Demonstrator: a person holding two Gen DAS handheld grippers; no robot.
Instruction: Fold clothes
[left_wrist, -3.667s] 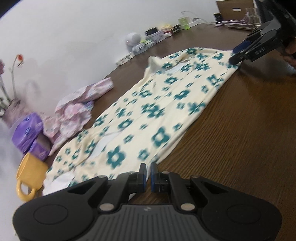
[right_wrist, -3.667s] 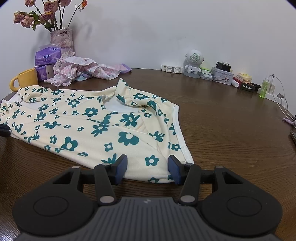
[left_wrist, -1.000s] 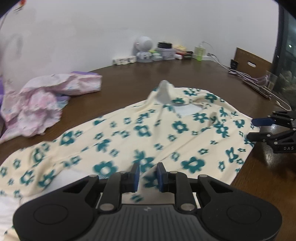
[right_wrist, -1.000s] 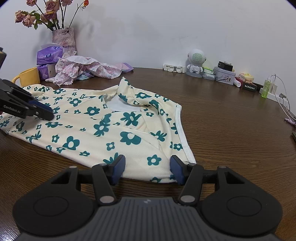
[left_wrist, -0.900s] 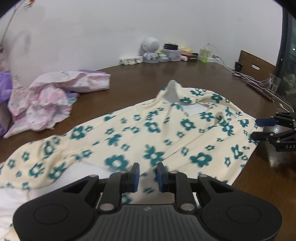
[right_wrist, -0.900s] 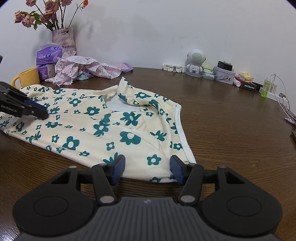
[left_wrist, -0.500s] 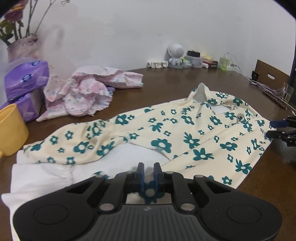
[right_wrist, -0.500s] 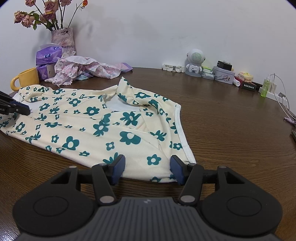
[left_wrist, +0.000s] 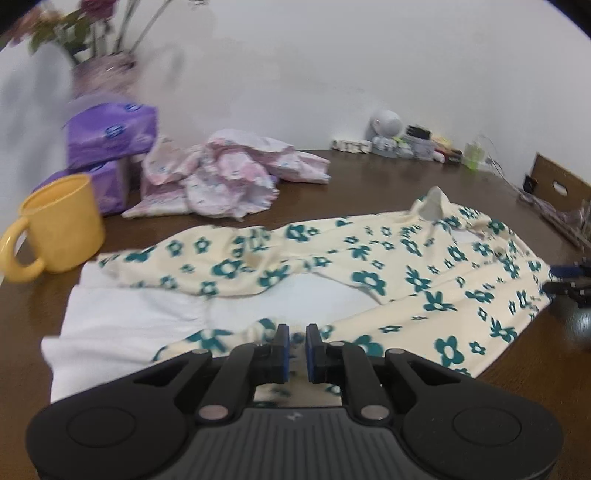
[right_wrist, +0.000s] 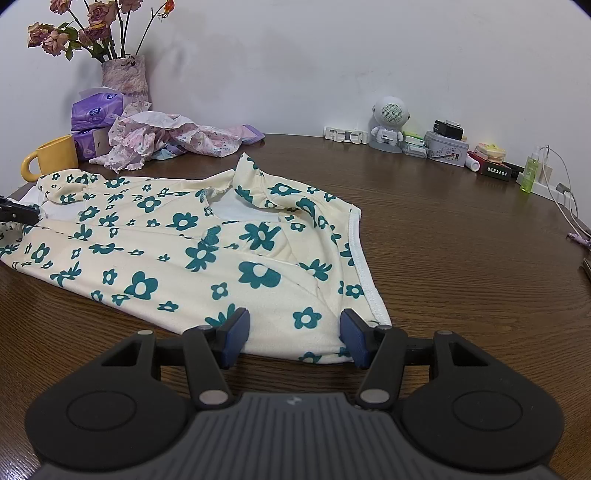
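Upright, yellow mug (left_wrist: 61, 225) — inside hidden; vase (right_wrist: 125, 79) — flowers (right_wrist: 88, 22).

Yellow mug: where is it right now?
The yellow ceramic mug stands at the wooden table's far left edge, beside the purple tissue packs and just behind the floral cream shirt's end.

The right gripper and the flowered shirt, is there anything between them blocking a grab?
Nothing visible. The right gripper is open with its jaws straddling the near hem of the flowered shirt, only bare table around it. The yellow mug and the pink garment lie far behind.
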